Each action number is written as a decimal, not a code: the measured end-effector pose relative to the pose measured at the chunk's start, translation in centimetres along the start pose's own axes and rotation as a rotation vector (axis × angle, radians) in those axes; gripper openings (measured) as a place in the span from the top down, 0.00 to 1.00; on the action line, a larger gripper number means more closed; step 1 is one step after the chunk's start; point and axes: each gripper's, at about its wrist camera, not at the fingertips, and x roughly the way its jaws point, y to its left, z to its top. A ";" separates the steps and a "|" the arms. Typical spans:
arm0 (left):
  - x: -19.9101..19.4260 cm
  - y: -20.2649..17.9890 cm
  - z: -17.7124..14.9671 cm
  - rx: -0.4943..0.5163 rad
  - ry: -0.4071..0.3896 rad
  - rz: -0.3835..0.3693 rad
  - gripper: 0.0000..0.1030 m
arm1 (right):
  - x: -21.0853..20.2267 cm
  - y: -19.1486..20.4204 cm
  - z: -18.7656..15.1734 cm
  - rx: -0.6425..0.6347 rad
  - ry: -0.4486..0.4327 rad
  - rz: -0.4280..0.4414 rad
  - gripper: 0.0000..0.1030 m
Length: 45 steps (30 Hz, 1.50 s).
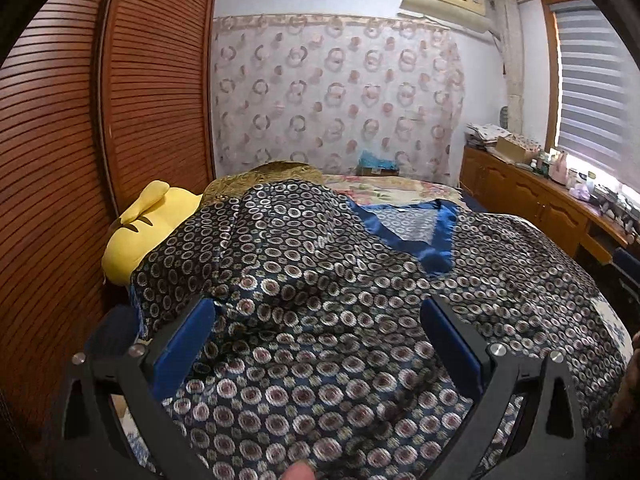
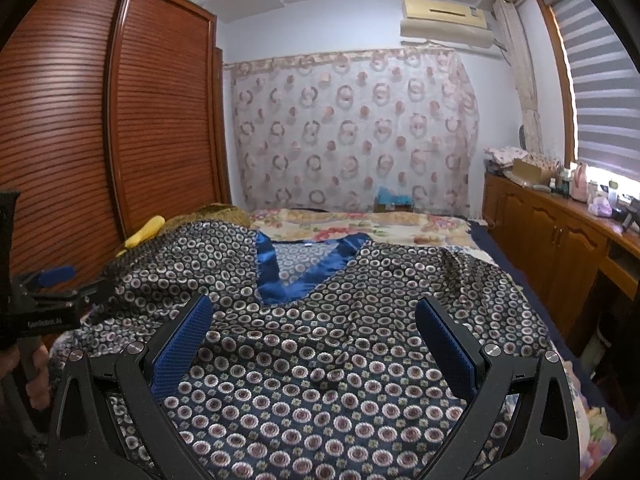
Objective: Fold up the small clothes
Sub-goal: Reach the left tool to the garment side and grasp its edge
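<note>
A dark satin top (image 2: 340, 344) with a ring print and a blue V-neck trim (image 2: 304, 268) lies spread across the bed (image 2: 360, 224), neckline toward the far curtain (image 2: 352, 132). In the left wrist view the left gripper (image 1: 320, 312) hangs just above the cloth with its blue pads (image 1: 188, 344) spread wide, nothing between them; the fabric here is bunched into a raised fold that climbs toward a yellow plush (image 1: 148, 232) at the bed's left edge, beside the slatted wardrobe (image 1: 100, 120). A fingertip shows at the bottom edge of that view. In the right wrist view the right gripper (image 2: 316, 312) is also spread wide over the lower front of the top, its pads (image 2: 184, 340) apart and gripping nothing; whether they touch the cloth cannot be told. The left gripper shows again at the far left of this view, held by a hand (image 2: 36, 376) just beside the top's left side. The right part of the top lies flatter, with soft creases. A floral sheet (image 2: 384, 220) covers the far half of the bed. A wooden cabinet (image 2: 560, 248) with small items on it runs along the right wall under a blind (image 2: 604, 92), and an air conditioner (image 2: 444, 20) hangs above the curtain.
</note>
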 end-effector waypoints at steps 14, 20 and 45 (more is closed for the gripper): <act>4.2 8.0 -0.9 -0.051 0.145 0.021 0.00 | 4.9 1.3 -1.4 -0.029 0.093 0.067 0.00; 4.0 12.4 -1.0 -0.066 0.179 -0.001 0.00 | 5.9 1.9 -1.9 -0.043 0.138 0.114 0.00; 10.1 15.8 -2.0 0.038 0.389 0.045 0.39 | 7.0 2.4 -3.1 -0.059 0.198 0.152 0.00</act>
